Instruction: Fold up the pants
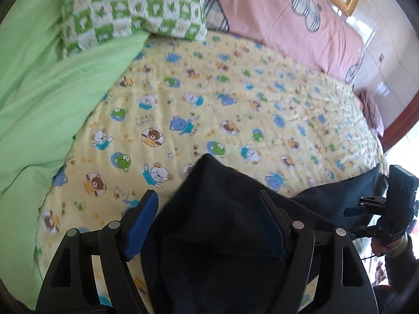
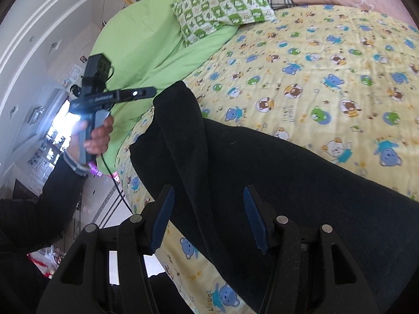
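Dark navy pants (image 1: 217,225) lie on the yellow bear-print bed sheet (image 1: 235,99), near its front edge. In the left wrist view my left gripper (image 1: 209,209) is open, its blue pads on either side of a raised corner of the pants. In the right wrist view the pants (image 2: 262,172) stretch across the sheet (image 2: 327,60), and my right gripper (image 2: 208,209) is open with a fold of the fabric between its pads. The left gripper also shows in the right wrist view (image 2: 146,93), hand-held at the pants' far corner.
A green quilt (image 1: 44,99) lies along the left of the bed with a green-and-white checked pillow (image 1: 133,7) on it. A pink quilt (image 1: 301,23) lies at the back. A wooden bed frame (image 1: 400,123) and tiled floor are at the right.
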